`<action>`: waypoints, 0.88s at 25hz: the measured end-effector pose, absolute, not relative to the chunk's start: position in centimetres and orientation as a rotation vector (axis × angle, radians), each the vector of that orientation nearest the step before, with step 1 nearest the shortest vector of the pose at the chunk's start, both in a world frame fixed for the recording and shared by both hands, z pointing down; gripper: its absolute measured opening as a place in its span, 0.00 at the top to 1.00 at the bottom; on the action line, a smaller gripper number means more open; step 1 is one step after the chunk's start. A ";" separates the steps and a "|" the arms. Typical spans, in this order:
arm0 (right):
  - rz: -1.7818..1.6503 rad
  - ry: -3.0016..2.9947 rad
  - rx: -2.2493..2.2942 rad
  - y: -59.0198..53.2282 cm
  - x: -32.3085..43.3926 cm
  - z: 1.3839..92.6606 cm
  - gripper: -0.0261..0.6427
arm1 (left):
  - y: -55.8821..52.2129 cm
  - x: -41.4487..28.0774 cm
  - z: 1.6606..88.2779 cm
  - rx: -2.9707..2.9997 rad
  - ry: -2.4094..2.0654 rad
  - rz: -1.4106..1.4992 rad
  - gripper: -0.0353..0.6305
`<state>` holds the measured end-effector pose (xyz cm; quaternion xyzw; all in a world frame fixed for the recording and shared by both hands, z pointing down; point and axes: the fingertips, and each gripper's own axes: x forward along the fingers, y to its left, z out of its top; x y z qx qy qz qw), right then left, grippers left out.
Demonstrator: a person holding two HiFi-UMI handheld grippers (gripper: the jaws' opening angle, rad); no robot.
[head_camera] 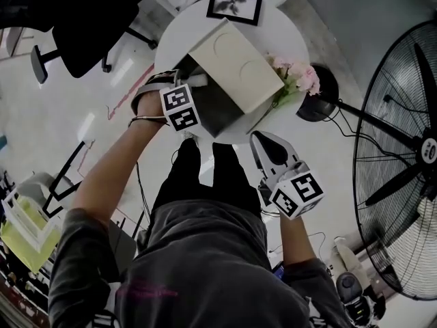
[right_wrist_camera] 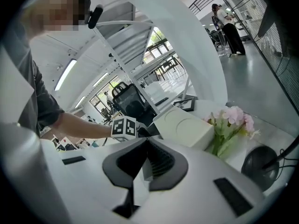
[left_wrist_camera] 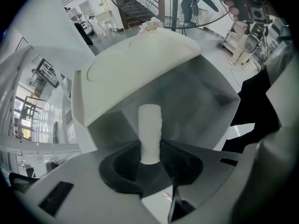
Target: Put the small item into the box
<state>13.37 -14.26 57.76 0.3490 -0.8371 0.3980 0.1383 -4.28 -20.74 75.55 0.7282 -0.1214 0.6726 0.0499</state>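
A white box (head_camera: 220, 109) stands on the round white table (head_camera: 181, 29) with its lid (head_camera: 235, 63) tilted up and back. My left gripper (head_camera: 184, 91) points straight down at the box's left side. In the left gripper view this gripper (left_wrist_camera: 150, 149) is shut on a small white cylinder (left_wrist_camera: 150, 127), which hangs over the box's open grey inside (left_wrist_camera: 205, 94), below the raised lid (left_wrist_camera: 140, 64). My right gripper (head_camera: 268, 142) hangs off the table's near edge, to the right of the box, shut (right_wrist_camera: 147, 143) with nothing in it.
Pink flowers (head_camera: 299, 77) lie right of the box, and a framed picture (head_camera: 235, 4) sits at the table's far edge. A large floor fan (head_camera: 410, 169) stands to the right, its black base (head_camera: 317, 96) next to the table. A black office chair (head_camera: 89, 19) is at far left.
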 end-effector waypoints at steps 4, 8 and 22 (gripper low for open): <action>1.153 -2.414 1.018 -14.3 13.5 57.8 0.93 | -20.8 -4.5 76.1 2.199 -0.369 2.068 0.74; 1.149 -2.404 1.032 -14.2 13.9 57.8 0.93 | -20.8 -4.5 76.4 2.202 -0.375 2.074 0.73; 1.105 -2.418 1.071 -14.2 13.3 56.9 0.93 | -20.4 -4.1 73.2 2.295 -0.454 1.943 0.62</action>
